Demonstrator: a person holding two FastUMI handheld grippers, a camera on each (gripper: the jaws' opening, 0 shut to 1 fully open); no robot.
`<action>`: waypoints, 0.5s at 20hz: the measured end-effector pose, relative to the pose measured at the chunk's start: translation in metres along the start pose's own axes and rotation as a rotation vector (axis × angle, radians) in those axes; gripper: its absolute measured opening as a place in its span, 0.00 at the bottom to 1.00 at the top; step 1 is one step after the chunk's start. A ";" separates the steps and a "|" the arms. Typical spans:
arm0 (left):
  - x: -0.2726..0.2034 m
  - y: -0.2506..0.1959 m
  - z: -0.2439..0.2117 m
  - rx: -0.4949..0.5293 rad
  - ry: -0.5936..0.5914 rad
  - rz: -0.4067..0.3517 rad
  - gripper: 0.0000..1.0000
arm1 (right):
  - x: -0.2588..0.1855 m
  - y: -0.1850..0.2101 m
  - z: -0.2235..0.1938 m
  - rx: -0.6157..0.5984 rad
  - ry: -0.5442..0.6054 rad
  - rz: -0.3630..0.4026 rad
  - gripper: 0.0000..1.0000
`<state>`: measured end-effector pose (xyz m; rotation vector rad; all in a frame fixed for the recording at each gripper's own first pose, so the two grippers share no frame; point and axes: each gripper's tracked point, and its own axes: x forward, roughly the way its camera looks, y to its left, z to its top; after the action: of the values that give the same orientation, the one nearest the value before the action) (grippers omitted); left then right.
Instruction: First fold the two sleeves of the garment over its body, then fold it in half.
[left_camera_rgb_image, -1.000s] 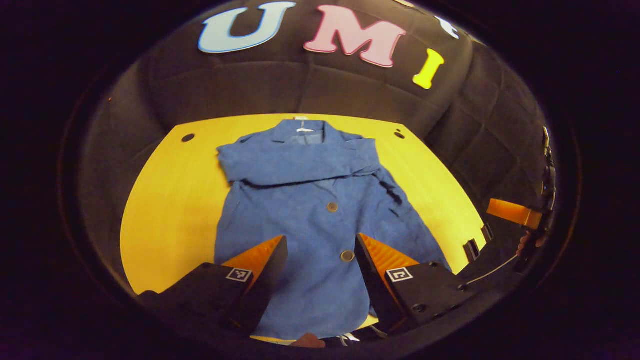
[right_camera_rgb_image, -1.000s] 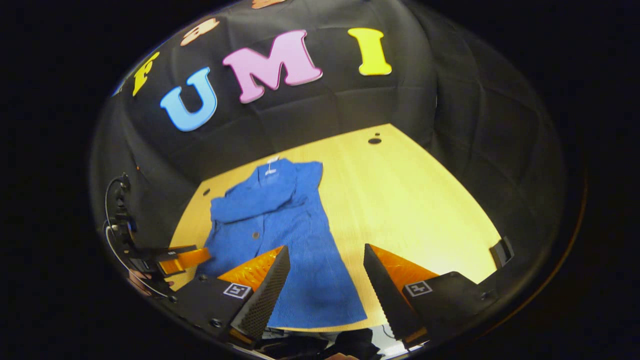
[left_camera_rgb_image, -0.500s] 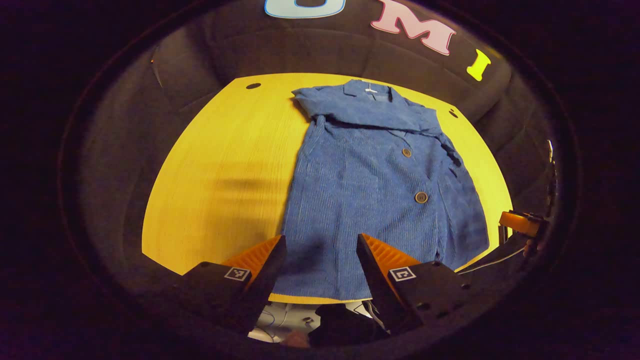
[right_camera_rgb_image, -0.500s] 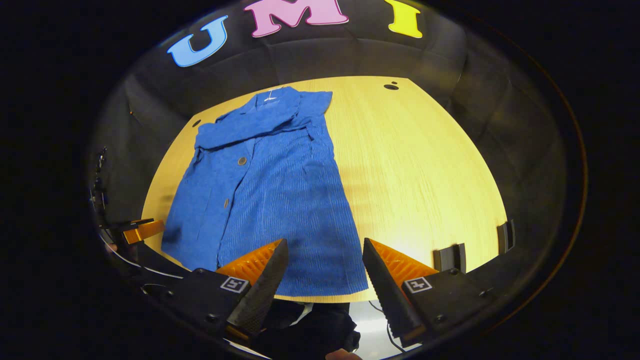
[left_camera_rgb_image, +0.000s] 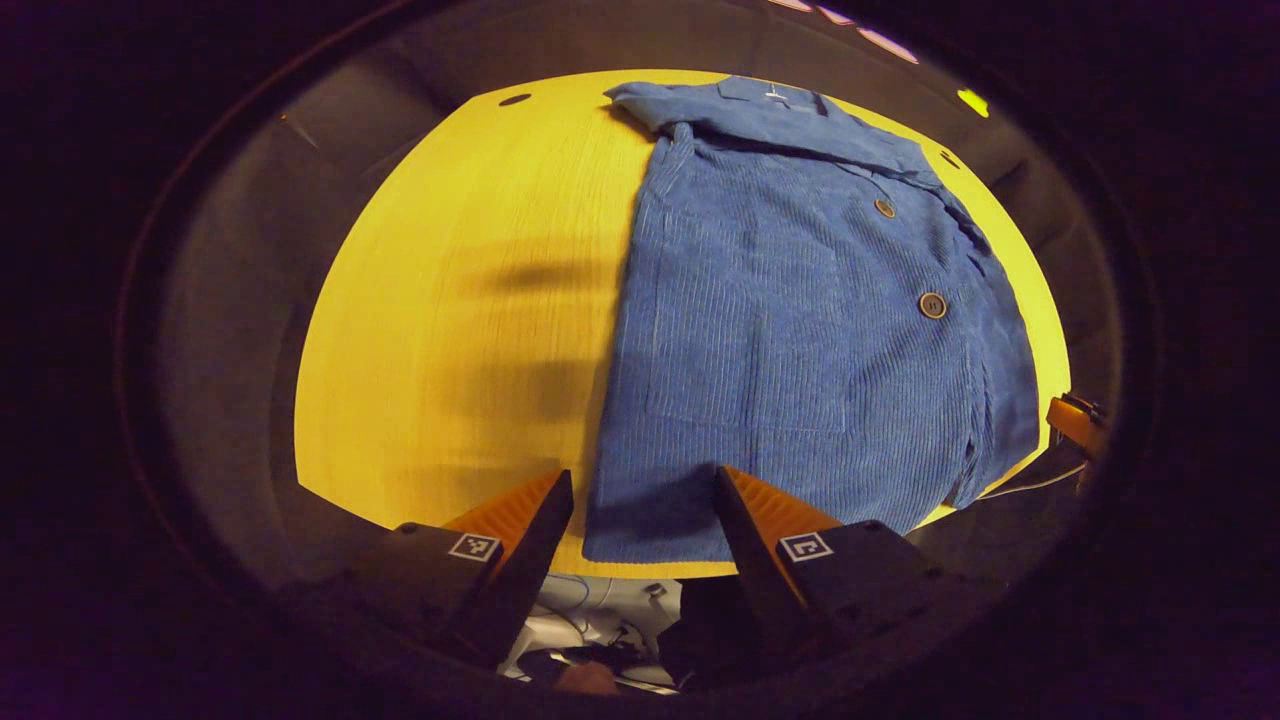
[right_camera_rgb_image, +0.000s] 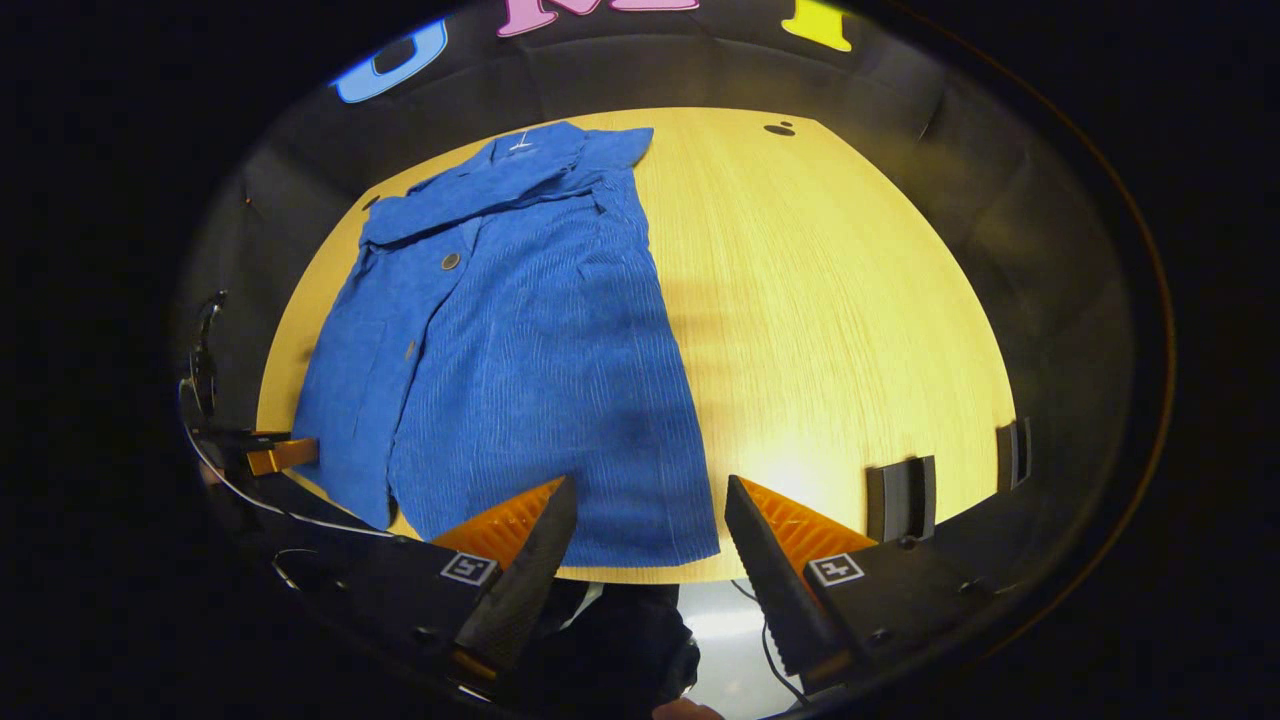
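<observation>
A yellow wooden table (right_camera_rgb_image: 830, 300) carries a flat blue jacket (right_camera_rgb_image: 520, 340).

The left gripper (left_camera_rgb_image: 640, 500) is held with its fingers spread apart, gripping nothing; the right gripper (right_camera_rgb_image: 648, 505) is likewise held agape.

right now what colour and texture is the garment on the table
Blue, with fine ribbed lines like corduroy and dark round buttons. The garment shows this best in the left gripper view.
</observation>
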<state>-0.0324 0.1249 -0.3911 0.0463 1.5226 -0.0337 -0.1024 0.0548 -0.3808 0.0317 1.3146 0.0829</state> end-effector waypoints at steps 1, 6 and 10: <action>0.002 0.004 -0.001 -0.004 0.009 0.007 0.84 | 0.002 -0.002 0.001 -0.004 0.006 -0.006 0.97; 0.000 0.009 0.002 0.007 0.006 0.023 0.85 | 0.007 -0.004 0.000 -0.004 0.028 -0.002 0.97; 0.001 0.006 -0.001 0.001 0.029 0.004 0.86 | 0.012 -0.006 -0.007 -0.003 0.055 0.000 0.97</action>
<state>-0.0332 0.1311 -0.3923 0.0503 1.5512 -0.0307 -0.1058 0.0495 -0.3945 0.0274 1.3694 0.0864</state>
